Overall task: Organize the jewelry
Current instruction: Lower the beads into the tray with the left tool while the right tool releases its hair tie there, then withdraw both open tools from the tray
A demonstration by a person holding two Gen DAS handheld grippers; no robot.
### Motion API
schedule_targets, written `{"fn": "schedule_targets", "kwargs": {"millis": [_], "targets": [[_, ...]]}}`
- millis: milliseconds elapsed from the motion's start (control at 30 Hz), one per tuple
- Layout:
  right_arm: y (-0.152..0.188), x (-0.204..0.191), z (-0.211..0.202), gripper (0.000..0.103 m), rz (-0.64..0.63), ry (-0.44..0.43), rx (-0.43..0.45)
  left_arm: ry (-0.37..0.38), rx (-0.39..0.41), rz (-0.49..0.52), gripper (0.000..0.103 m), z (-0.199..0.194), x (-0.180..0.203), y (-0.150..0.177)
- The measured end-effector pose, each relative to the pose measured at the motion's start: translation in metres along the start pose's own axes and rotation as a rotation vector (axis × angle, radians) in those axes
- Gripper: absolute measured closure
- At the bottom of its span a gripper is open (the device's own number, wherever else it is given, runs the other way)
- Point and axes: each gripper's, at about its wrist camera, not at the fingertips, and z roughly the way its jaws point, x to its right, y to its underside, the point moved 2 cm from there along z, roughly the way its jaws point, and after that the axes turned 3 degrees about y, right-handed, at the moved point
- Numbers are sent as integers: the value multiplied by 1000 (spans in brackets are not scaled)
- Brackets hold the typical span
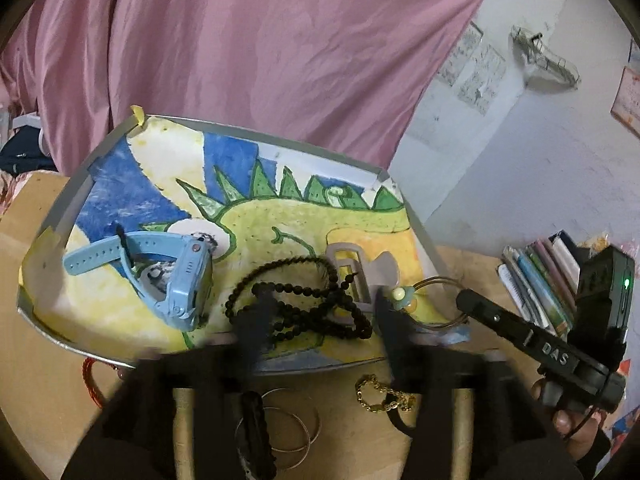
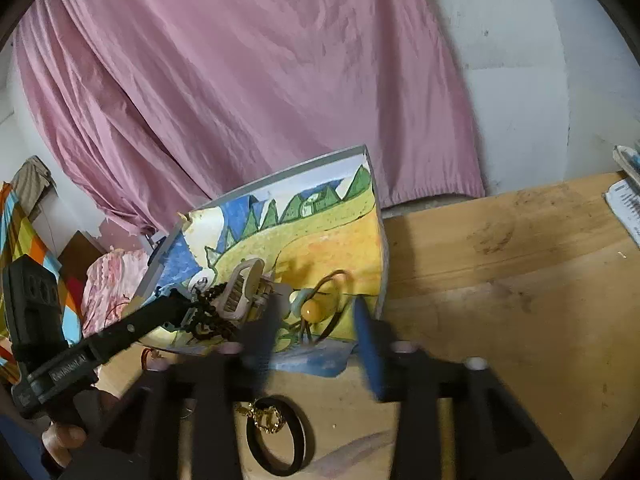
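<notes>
Low in the frame, a gold chain [image 1: 384, 396] and thin bangles [image 1: 294, 426] lie on the table [image 1: 32, 360]. Both grippers' fingers gape empty, the left gripper [image 1: 320, 316] over black beads [image 1: 304, 300] in the painted tray [image 1: 72, 204], the right gripper [image 2: 316, 320] before a yellow-beaded bangle [image 2: 312, 310]. Left of centre lies a blue watch [image 1: 168, 276].

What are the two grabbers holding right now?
Nothing. The left gripper is open above the black bead necklace, and the right gripper is open near the bangle with the yellow bead.

Tray [image 1: 60, 216] sitting on bench [image 1: 36, 360]: watch [image 1: 176, 276] lying left in it, beads [image 1: 296, 300] lying right of watch; chain [image 1: 380, 396], bangles [image 1: 296, 424] lying before tray.
</notes>
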Motion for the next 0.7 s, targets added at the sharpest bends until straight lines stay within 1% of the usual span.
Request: {"fn": "schedule_targets", "kwargs": {"millis": [67,133,167,200,233,267,300,333,400,467,533,567,700], "targets": [[2,-1,-5,53,-10,8,15,13,20,-5,50,-8,1,0],[3,-2,-13,42,-22,14,35,4,35,-4,48,-15,3,-1],[4,-4,-19,30,-36,10,61,0,43,-1,43,-20,4,-1],[6,-6,-26,19,-59,15,96,-4,52,1,38,-25,5,-1],[8,-10,-33,16,-83,18,127,-7,63,4,35,-31,7,0],[9,-13,-38,9,-102,12,148,-10,76,9,26,-38,8,1],[11,-16,-45,6,-121,2,167,-12,85,13,19,-43,9,2],[13,-20,-51,1,-140,-5,186,-14,99,19,17,-50,9,4],[18,-27,-63,0,-172,-5,227,-29,116,31,16,-61,12,8],[22,-33,-71,0,-198,-8,249,-56,130,49,15,-71,14,12],[28,-39,-79,0,-221,-15,269,-80,140,66,4,-80,16,18],[31,-42,-83,0,-234,-17,281,-92,153,79,1,-86,17,22],[49,-53,-97,0,-298,3,327,-148,197,135,1,-104,19,41]]}}
